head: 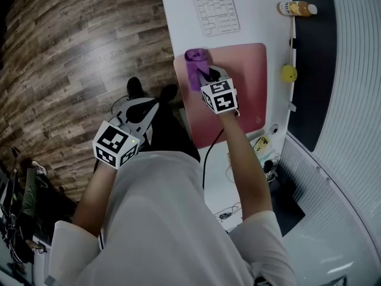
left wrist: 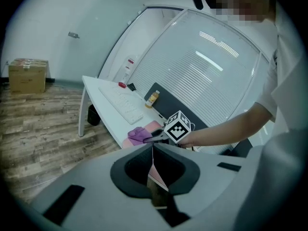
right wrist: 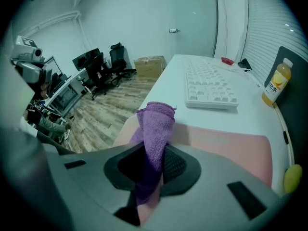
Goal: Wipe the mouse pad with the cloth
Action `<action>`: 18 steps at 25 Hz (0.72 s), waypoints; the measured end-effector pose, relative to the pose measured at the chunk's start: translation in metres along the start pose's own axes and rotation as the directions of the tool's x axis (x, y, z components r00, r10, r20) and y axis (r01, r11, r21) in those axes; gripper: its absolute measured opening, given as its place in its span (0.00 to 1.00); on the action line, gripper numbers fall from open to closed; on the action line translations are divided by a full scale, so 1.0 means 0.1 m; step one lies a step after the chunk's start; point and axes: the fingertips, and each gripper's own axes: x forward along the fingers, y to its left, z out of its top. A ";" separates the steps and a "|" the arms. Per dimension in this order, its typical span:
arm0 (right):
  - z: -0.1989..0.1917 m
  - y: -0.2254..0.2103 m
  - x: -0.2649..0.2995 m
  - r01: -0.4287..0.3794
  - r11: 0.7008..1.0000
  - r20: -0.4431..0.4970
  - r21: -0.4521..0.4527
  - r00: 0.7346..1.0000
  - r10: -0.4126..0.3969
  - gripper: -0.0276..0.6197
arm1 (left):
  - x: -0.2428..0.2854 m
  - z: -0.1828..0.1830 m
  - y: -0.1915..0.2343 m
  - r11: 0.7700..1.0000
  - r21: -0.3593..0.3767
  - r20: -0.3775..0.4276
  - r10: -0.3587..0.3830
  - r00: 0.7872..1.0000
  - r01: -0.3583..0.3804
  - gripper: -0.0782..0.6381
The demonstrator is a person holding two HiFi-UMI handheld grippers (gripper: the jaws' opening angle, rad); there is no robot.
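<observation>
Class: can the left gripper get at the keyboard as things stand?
Probably yes: the left gripper is shut, empty, beside the desk, with open space to the keyboard; the right gripper with the cloth is over the mouse pad.

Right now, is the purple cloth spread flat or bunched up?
Bunched up: the cloth is a narrow wad pinched in the right gripper, over the pink mouse pad.

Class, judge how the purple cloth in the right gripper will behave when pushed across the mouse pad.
Probably floppy: the cloth bunches and folds beyond the right gripper. Likely light, held by one pinch. Its fuzzy weave should drag on the mouse pad.
</observation>
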 end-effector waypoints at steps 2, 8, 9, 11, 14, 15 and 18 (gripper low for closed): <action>-0.02 -0.13 -0.03 0.012 1.000 0.004 0.000 1.000 -0.012 0.16 | 0.04 -0.01 -0.03 1.000 0.001 -0.009 0.000 1.000 0.000 0.14; -0.13 -0.49 -0.11 0.045 0.999 -0.003 -0.029 0.999 -0.045 0.16 | 0.20 0.06 -0.14 1.000 0.006 -0.015 -0.003 1.000 0.003 0.14; -0.15 -0.55 -0.12 0.048 0.998 -0.003 -0.032 0.999 -0.048 0.16 | 0.23 0.07 -0.16 1.000 0.009 -0.016 -0.007 1.000 0.007 0.14; -0.20 -0.64 -0.14 0.053 0.998 -0.004 -0.037 0.999 -0.053 0.16 | 0.30 0.08 -0.21 1.000 0.014 -0.022 -0.014 1.000 0.015 0.14; -0.25 -0.78 -0.18 0.061 0.997 -0.002 -0.045 0.998 -0.061 0.16 | 0.37 0.06 -0.29 1.000 0.021 -0.036 -0.022 0.999 0.023 0.14; -0.27 -0.82 -0.20 0.064 0.997 0.000 -0.047 0.998 -0.064 0.16 | 0.38 0.06 -0.31 0.999 0.023 -0.040 -0.023 0.999 0.024 0.14; -0.29 -0.98 -0.23 0.079 0.996 0.007 -0.049 0.997 -0.078 0.16 | 0.43 0.05 -0.36 0.999 0.030 -0.050 -0.020 0.999 0.022 0.14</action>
